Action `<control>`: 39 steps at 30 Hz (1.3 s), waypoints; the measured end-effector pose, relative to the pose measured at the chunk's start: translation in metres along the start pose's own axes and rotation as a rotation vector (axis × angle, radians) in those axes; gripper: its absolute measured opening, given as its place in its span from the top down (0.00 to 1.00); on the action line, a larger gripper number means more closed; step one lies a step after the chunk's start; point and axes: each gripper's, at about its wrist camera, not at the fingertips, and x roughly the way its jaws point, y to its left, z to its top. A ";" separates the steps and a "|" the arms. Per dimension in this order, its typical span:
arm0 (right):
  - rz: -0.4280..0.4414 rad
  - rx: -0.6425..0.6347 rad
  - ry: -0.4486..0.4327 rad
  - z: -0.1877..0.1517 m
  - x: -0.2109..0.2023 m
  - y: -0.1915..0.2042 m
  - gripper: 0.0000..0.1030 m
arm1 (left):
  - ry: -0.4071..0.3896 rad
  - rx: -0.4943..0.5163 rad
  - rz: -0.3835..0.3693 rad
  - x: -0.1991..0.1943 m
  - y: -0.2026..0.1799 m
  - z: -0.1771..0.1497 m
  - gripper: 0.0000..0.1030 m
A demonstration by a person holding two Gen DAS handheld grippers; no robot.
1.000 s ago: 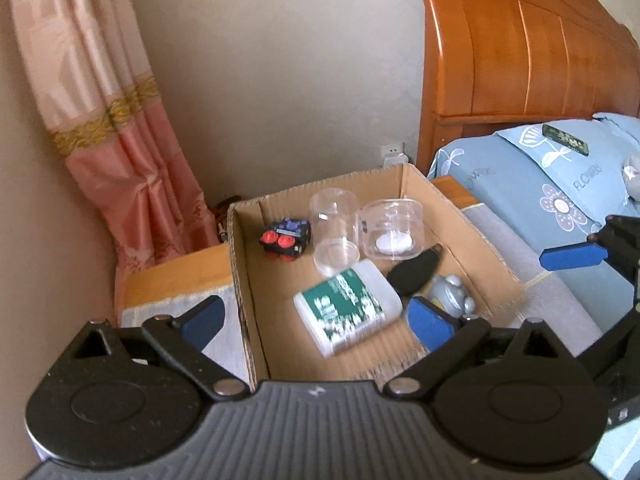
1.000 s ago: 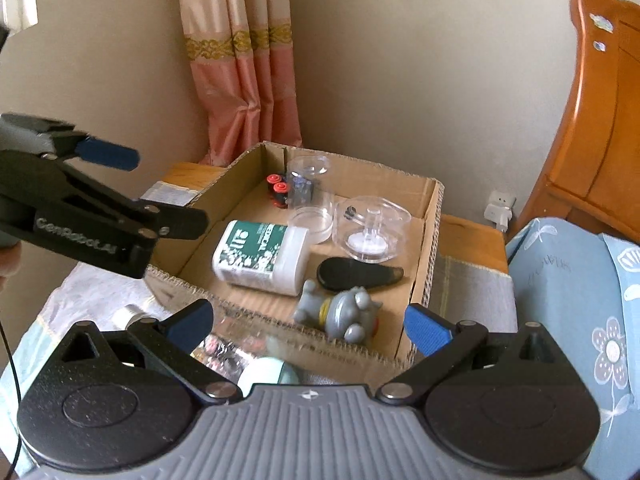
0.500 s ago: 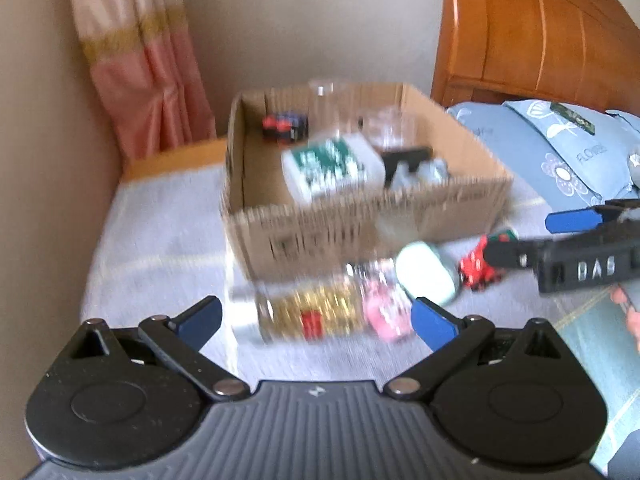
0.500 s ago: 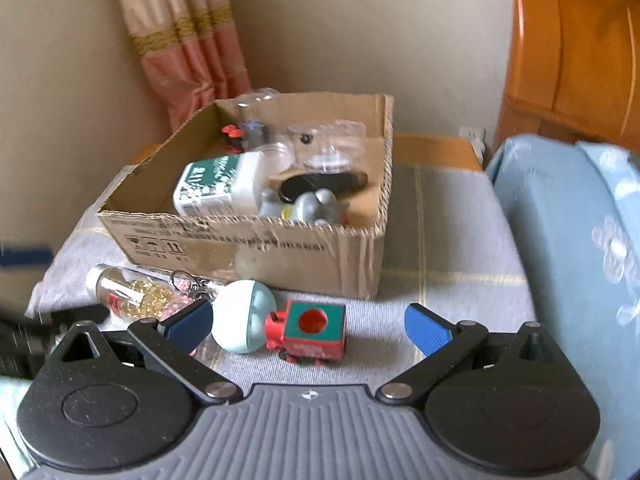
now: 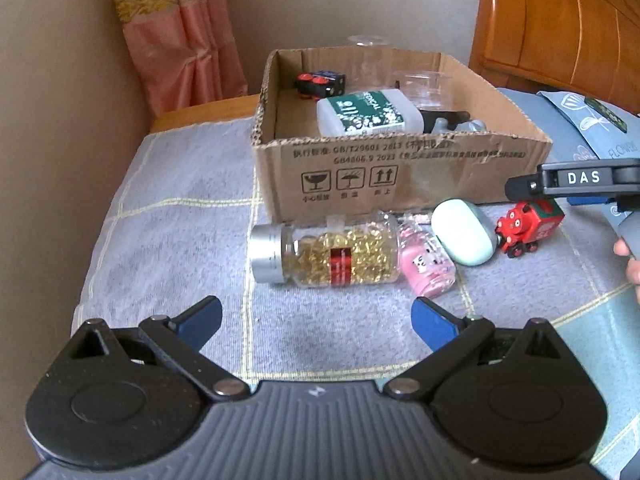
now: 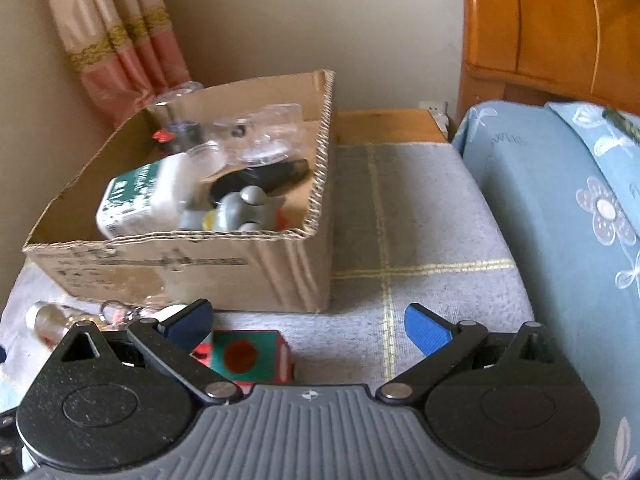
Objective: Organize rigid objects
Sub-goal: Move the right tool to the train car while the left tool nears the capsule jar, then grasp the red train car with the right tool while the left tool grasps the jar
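A cardboard box stands on a grey cloth and holds a green-labelled white bottle, clear cups, a black piece and a grey figure. In front of it lie a jar of gold capsules, a pink item, a pale green oval case and a red toy train. My left gripper is open, short of the jar. My right gripper is open just above the train, which lies near its left finger.
A wooden headboard and blue floral bedding fill the right side. A pink curtain hangs at the back left beside a beige wall. A person's fingers show at the right edge of the left wrist view.
Both grippers have pulled back from above the box and come down low over the cloth. The loose items in front of the box are now in view, and the right gripper has closed in on the train.
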 end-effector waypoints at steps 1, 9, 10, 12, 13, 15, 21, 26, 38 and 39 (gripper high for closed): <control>0.009 0.014 0.001 -0.002 0.001 -0.003 0.00 | 0.004 -0.004 -0.002 0.000 0.001 -0.001 0.02; 0.038 0.027 0.017 -0.024 -0.015 -0.014 0.00 | 0.012 -0.015 -0.007 0.001 0.005 -0.006 0.02; 0.035 0.007 0.020 -0.029 -0.017 -0.012 0.00 | 0.011 -0.017 -0.010 0.001 0.006 -0.006 0.02; 0.045 -0.018 0.016 -0.037 -0.023 -0.011 0.00 | 0.008 -0.018 -0.016 0.001 0.006 -0.006 0.02; 0.055 -0.031 0.016 -0.041 -0.026 -0.010 0.00 | 0.005 -0.020 -0.020 0.002 0.007 -0.006 0.02; 0.076 -0.045 0.013 -0.047 -0.030 -0.007 0.00 | 0.005 -0.025 -0.026 0.003 0.007 -0.006 0.02; 0.088 -0.139 0.006 -0.066 -0.032 0.013 0.00 | -0.014 -0.021 -0.039 0.006 0.007 -0.008 0.02; -0.033 -0.269 -0.032 -0.078 -0.025 0.030 0.00 | -0.022 -0.033 -0.051 0.008 0.008 -0.007 0.02; -0.069 -0.212 -0.083 -0.072 -0.023 0.007 0.00 | -0.079 -0.040 -0.055 0.020 0.004 0.011 0.02; -0.068 -0.211 -0.085 -0.072 -0.023 0.008 0.00 | -0.079 -0.038 -0.049 0.022 0.004 0.012 0.03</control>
